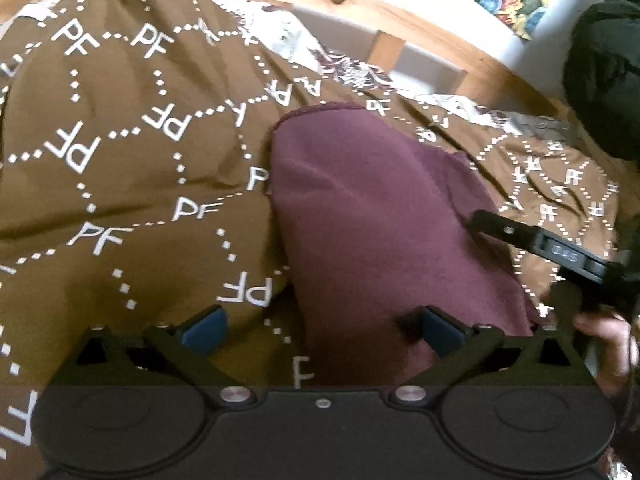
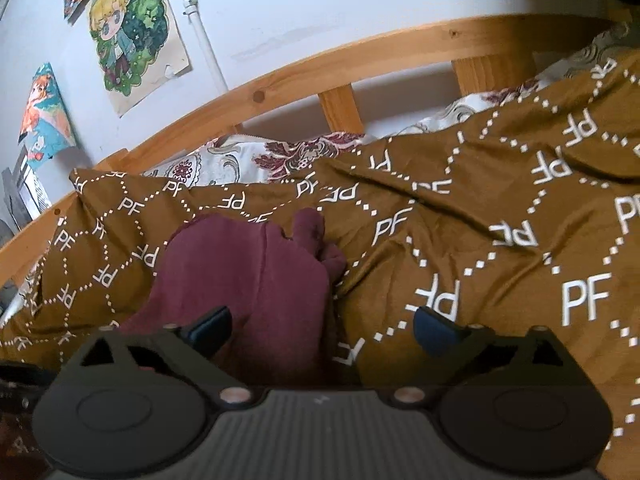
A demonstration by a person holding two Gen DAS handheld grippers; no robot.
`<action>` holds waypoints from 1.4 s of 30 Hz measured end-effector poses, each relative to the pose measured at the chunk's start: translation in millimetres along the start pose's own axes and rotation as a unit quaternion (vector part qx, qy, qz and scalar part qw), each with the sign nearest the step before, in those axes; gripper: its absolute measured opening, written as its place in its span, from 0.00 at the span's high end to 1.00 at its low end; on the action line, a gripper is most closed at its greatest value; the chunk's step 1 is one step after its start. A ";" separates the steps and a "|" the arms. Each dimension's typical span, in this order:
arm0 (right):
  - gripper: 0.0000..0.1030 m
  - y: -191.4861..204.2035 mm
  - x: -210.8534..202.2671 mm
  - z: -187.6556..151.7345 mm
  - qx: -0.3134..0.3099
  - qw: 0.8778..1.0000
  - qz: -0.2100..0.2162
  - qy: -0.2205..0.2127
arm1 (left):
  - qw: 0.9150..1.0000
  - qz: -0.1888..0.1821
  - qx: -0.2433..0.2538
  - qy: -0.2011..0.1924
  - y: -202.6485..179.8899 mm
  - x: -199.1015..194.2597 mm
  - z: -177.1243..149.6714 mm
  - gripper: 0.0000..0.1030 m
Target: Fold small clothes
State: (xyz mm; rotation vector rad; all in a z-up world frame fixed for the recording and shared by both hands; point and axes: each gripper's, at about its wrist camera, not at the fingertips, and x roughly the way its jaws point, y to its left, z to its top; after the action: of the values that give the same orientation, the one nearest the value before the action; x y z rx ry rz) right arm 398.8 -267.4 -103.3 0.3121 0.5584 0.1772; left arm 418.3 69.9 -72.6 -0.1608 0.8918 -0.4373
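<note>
Your left tool [image 1: 322,330] stands with its jaws wide apart, nothing clamped; your right tool [image 2: 322,326] is spread the same, gripping nothing. The maroon garment [image 1: 372,216] lies folded on the brown patterned bedspread [image 1: 120,168] of the bed, under both tools

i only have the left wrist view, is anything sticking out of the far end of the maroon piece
Observer: Yes. The right wrist view shows the maroon garment with a small bunched flap poking up at its far right edge, resting on the brown bedspread.
Operator: is the right gripper holding it
Observer: No. The right gripper has its jaws wide apart; the left blue pad sits over the cloth, the right one over the bedspread.
Operator: whats behind the bed on that side
Observer: A wall with cartoon posters above the wooden bed rail.
</note>
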 end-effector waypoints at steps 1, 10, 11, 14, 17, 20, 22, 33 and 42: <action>0.01 0.7 -1.3 -0.1 -0.003 1.000 -0.005 0.000 | 1.000 0.009 0.002 0.003 -1.6 1.3 -0.4 0.01; 0.01 3.9 -29.4 -2.3 -0.019 0.999 -0.034 -0.011 | 0.998 0.058 0.025 -0.009 -17.7 -10.6 -0.8 0.01; 0.01 5.1 -33.9 -2.2 -0.021 0.999 -0.036 -0.013 | 0.997 0.066 0.027 -0.014 -20.2 -14.3 -1.3 0.01; 0.00 9.7 -49.9 -3.0 -0.032 0.998 -0.039 -0.022 | 0.995 0.086 0.033 -0.037 -27.1 -28.2 -3.6 0.01; 0.00 15.1 -68.4 -4.0 -0.035 0.998 -0.042 -0.035 | 0.992 0.103 0.037 -0.058 -35.5 -43.9 -5.3 0.01; 0.00 20.9 -88.7 -4.7 -0.033 0.997 -0.044 -0.049 | 0.989 0.117 0.045 -0.073 -45.5 -59.5 -8.3 0.01; 0.00 24.8 -103.5 -5.0 -0.031 0.997 -0.047 -0.059 | 0.988 0.125 0.049 -0.078 -52.3 -68.8 -10.2 0.01; 0.00 65.1 -198.5 -23.4 -0.031 0.992 -0.046 -0.110 | 0.979 0.150 0.059 -0.124 -97.2 -147.1 -43.2 0.01; 0.00 104.0 -274.7 -55.1 -0.030 0.985 -0.066 -0.155 | 0.955 0.178 0.150 -0.181 -130.2 -192.0 -92.7 0.01</action>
State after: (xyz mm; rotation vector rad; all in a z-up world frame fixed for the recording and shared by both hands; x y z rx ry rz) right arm 131.1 -224.8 22.6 0.2369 0.2623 0.0165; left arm 201.6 39.9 48.1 0.1944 0.4691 -0.1907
